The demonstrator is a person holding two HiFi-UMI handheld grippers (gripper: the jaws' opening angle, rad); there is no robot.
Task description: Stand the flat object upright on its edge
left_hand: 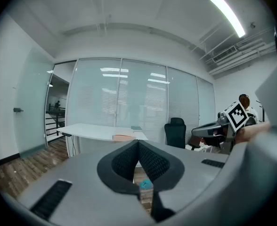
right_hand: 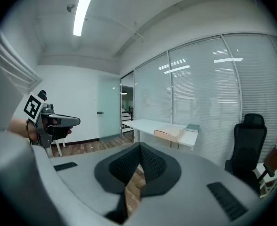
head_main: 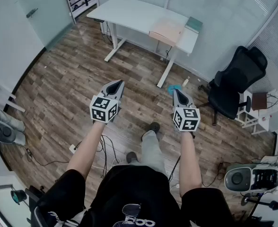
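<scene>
Left tool (head_main: 116,84) and right tool (head_main: 178,93) hovering side by side over wood floor (head_main: 58,79), both pointing forward. Jaws of each pressing together, gripping nothing. Flat peach box (head_main: 166,31) lying flat on white desk (head_main: 134,13), well ahead of both tools. Greenish book (head_main: 194,25) lying flat just beside box, on its right. Small blue item (head_main: 174,89) lying on floor just past right tool's tip. Black chair (head_main: 236,77) standing ahead-right of right tool.
</scene>
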